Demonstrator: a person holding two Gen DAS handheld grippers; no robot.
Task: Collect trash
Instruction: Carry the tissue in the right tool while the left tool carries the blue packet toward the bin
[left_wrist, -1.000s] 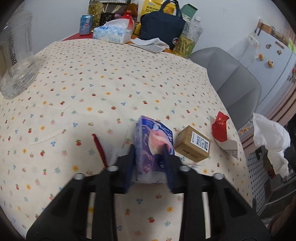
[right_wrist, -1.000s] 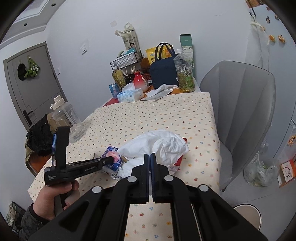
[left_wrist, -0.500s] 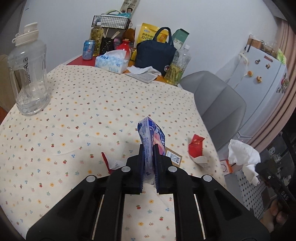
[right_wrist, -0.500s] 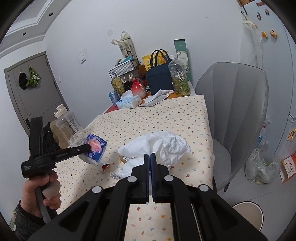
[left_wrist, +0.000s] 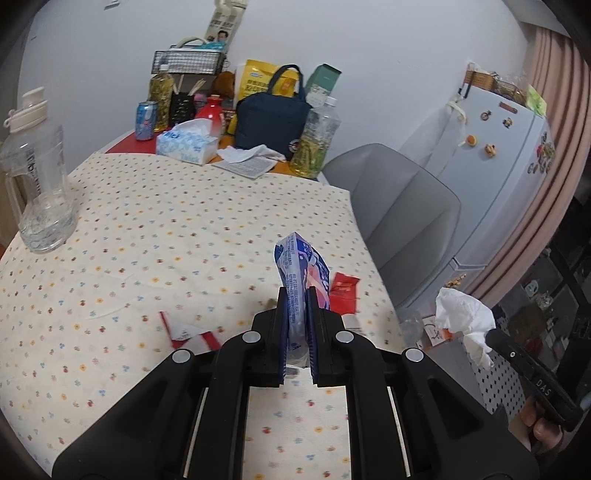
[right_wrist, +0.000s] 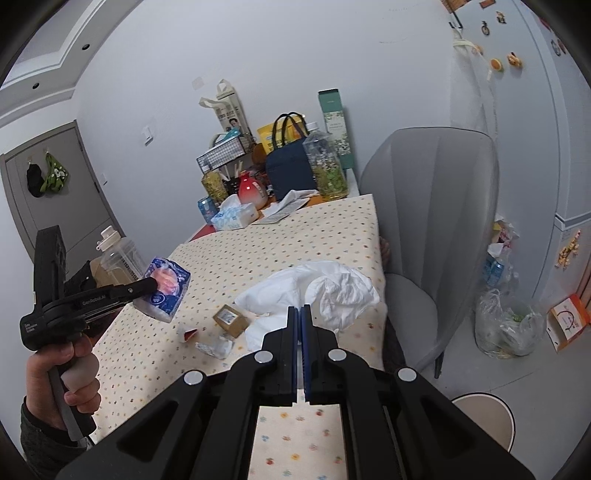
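The left gripper (left_wrist: 298, 295) is clenched on a blue packet (left_wrist: 303, 273), holding it in the air above the near edge of the table (left_wrist: 184, 229). The right gripper (right_wrist: 299, 314) is clamped on a white plastic bag (right_wrist: 332, 288), which hangs beside the table's corner on the chair (right_wrist: 436, 206) side. On the table near the bag lie a small cardboard box (right_wrist: 231, 320), a crumpled white scrap (right_wrist: 216, 348) and a red wrapper (left_wrist: 343, 291). A torn red-and-white wrapper (left_wrist: 184, 330) lies flat on the table, left of the packet. A water jug (left_wrist: 35, 177) stands at the table's left edge.
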